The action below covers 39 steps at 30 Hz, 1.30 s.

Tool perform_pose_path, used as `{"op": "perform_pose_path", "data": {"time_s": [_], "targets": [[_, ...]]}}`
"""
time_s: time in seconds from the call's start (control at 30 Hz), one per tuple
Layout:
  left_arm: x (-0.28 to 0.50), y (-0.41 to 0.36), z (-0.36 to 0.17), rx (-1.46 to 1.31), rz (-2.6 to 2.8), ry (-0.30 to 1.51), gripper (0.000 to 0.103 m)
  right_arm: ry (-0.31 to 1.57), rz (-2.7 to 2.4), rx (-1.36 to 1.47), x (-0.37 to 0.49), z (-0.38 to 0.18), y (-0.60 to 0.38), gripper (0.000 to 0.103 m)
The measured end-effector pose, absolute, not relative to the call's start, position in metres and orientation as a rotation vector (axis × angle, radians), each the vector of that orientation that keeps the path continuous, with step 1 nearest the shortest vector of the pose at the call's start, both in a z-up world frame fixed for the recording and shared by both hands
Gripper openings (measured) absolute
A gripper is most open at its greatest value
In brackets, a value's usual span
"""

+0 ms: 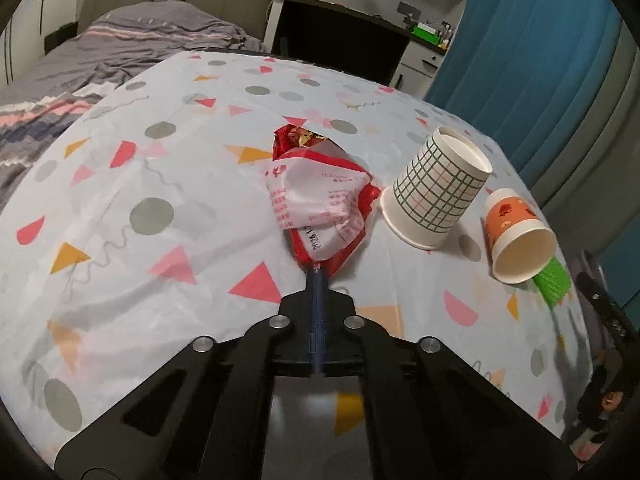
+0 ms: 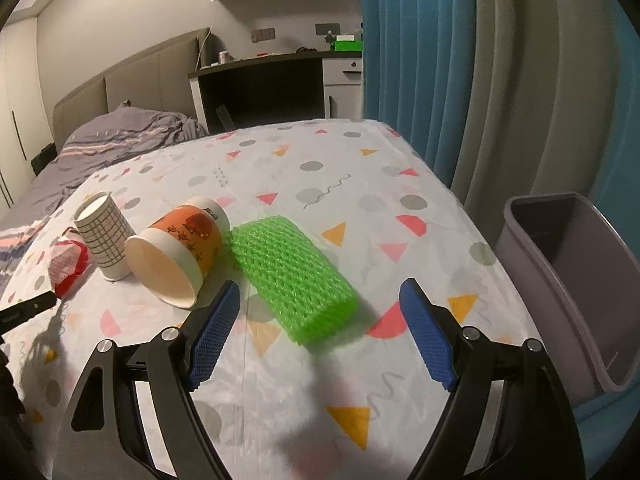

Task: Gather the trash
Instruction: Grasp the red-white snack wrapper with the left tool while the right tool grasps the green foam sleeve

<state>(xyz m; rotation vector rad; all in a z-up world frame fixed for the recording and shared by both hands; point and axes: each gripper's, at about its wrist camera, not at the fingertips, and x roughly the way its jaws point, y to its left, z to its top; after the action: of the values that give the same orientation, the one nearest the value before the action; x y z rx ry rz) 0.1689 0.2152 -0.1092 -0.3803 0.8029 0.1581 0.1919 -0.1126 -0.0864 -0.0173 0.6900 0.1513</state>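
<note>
A crumpled red and white snack wrapper (image 1: 320, 196) (image 2: 66, 264) lies on the patterned tablecloth (image 1: 160, 184). My left gripper (image 1: 317, 270) is shut, its fingertips pinched on the wrapper's near edge; its tip also shows in the right wrist view (image 2: 50, 299). To the right, a grid-patterned paper cup (image 1: 436, 188) (image 2: 104, 236) stands mouth down. An orange paper cup (image 1: 516, 232) (image 2: 180, 248) lies on its side. Beside it lies a green foam net sleeve (image 2: 292, 272) (image 1: 554, 284). My right gripper (image 2: 320, 285) is open, one blue pad on each side of the sleeve's near end, not touching it.
A grey bin (image 2: 520, 248) stands off the table's right edge, in front of blue and grey curtains (image 2: 440, 80). A bed with grey bedding (image 1: 100, 52) lies beyond the table on the left, and a dark desk (image 1: 340, 36) stands behind.
</note>
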Motion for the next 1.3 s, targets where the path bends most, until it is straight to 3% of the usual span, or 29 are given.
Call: {"op": "perform_pose_path", "data": {"time_s": [0.3, 0.43, 0.47, 0.5, 0.53, 0.57, 0.6, 0.7, 0.77, 0.93, 1.07, 1.3], "targets": [[0.150, 0.200, -0.085, -0.309, 0.125, 0.696, 0.000, 0.768, 0.158, -0.043, 0.214, -0.102, -0.107, 0.072], [0.143, 0.205, -0.073, -0.307, 0.137, 0.655, 0.000, 0.815, 0.176, -0.036, 0.221, -0.110, -0.108, 0.055], [0.145, 0.208, -0.072, -0.306, 0.152, 0.655, 0.008, 0.820, 0.179, -0.032, 0.221, -0.110, -0.109, 0.053], [0.147, 0.212, -0.072, -0.303, 0.179, 0.665, 0.027, 0.823, 0.183, -0.028, 0.221, -0.110, -0.109, 0.049], [0.149, 0.215, -0.073, -0.304, 0.194, 0.670, 0.039, 0.824, 0.190, -0.023, 0.221, -0.110, -0.110, 0.045], [0.150, 0.218, -0.073, -0.309, 0.202, 0.666, 0.063, 0.825, 0.197, -0.020, 0.221, -0.110, -0.110, 0.042], [0.151, 0.220, -0.073, -0.318, 0.211, 0.649, 0.073, 0.826, 0.203, -0.019, 0.222, -0.111, -0.110, 0.037], [0.162, 0.220, -0.074, -0.306, 0.207, 0.652, 0.077, 0.827, 0.230, -0.021, 0.221, -0.111, -0.108, 0.023], [0.176, 0.221, -0.079, -0.303, 0.207, 0.676, 0.077, 0.821, 0.243, -0.024, 0.220, -0.110, -0.106, 0.015], [0.199, 0.229, -0.095, -0.331, 0.210, 0.734, 0.075, 0.796, 0.239, -0.021, 0.212, -0.105, -0.113, 0.013], [0.208, 0.228, -0.103, -0.335, 0.169, 0.782, 0.042, 0.773, 0.231, 0.013, 0.203, -0.098, -0.126, 0.013], [0.195, 0.220, -0.097, -0.317, 0.169, 0.739, 0.032, 0.716, 0.230, 0.049, 0.183, -0.081, -0.138, 0.013]]}}
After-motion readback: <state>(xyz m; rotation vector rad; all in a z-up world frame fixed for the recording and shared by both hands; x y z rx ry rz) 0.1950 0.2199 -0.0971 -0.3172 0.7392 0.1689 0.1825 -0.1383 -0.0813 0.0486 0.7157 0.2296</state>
